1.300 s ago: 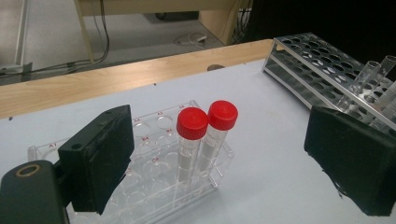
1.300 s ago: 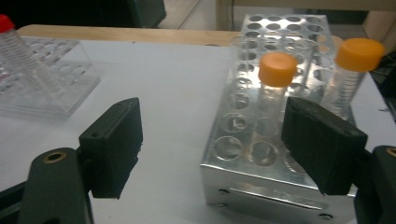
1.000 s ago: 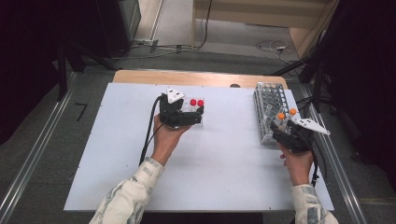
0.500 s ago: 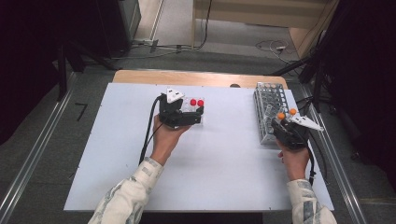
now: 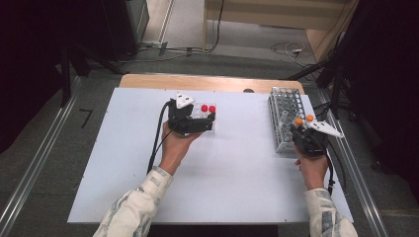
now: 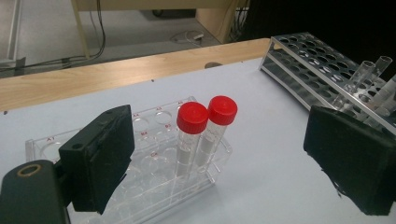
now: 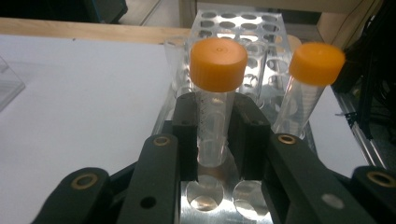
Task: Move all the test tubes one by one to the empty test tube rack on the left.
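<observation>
An orange-capped tube [image 7: 215, 107] stands in the near end of the metal rack [image 5: 285, 106] at the table's right, and the right gripper [image 7: 215, 140] has just closed its jaws on it. A second orange-capped tube [image 7: 310, 84] leans just beside. Well apart, the left gripper [image 6: 224, 158] is wide open around a clear rack [image 6: 154, 186] with two red-capped tubes [image 6: 205, 126].

Jaws just closed on orange-capped tube [image 7: 215, 116], standing in metal rack [image 7: 261, 32], second orange-capped tube [image 7: 306, 93] beside it
</observation>
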A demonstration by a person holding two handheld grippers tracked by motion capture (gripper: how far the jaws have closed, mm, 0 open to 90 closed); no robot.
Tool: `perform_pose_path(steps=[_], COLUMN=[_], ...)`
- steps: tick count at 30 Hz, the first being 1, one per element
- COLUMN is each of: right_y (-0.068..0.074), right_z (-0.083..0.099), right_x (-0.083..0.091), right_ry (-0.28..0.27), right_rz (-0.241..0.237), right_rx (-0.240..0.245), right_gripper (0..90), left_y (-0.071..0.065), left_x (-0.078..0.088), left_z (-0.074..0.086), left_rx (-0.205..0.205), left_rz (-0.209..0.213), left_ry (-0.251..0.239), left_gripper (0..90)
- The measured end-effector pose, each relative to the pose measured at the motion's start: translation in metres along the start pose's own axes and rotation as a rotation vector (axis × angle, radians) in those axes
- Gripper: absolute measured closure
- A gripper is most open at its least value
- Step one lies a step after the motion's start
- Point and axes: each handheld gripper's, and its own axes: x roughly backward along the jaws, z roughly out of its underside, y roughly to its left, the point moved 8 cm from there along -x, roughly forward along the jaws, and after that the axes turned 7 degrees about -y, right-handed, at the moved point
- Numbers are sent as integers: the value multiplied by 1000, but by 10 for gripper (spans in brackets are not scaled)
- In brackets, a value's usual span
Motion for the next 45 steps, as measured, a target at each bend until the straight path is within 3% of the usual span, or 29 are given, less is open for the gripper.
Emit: perform_pose_path(steps=[11, 19, 27, 36, 45], right_y=[1, 21, 65, 128, 179], right_z=[-40, -48, -43, -30, -15], right_x=[21, 29, 24, 12, 2], right_ry=[-94, -118, -104, -69, -31], right_rz=[-1, -60, -162, -283, -364], right_rx=[12, 37, 55, 83, 111], right_gripper=[709, 710, 710, 710, 710], left_y=[-1, -1, -4, -13, -44], left_x=[1, 2, 1, 0, 3], left_z=[0, -2, -1, 0, 1], left_rx=[-10, -11, -10, -21, -35], left_rz=[-5, -8, -2, 22, 116], left_ry=[-3, -11, -12, -12, -15], left_gripper=[96, 113, 117, 136, 177])
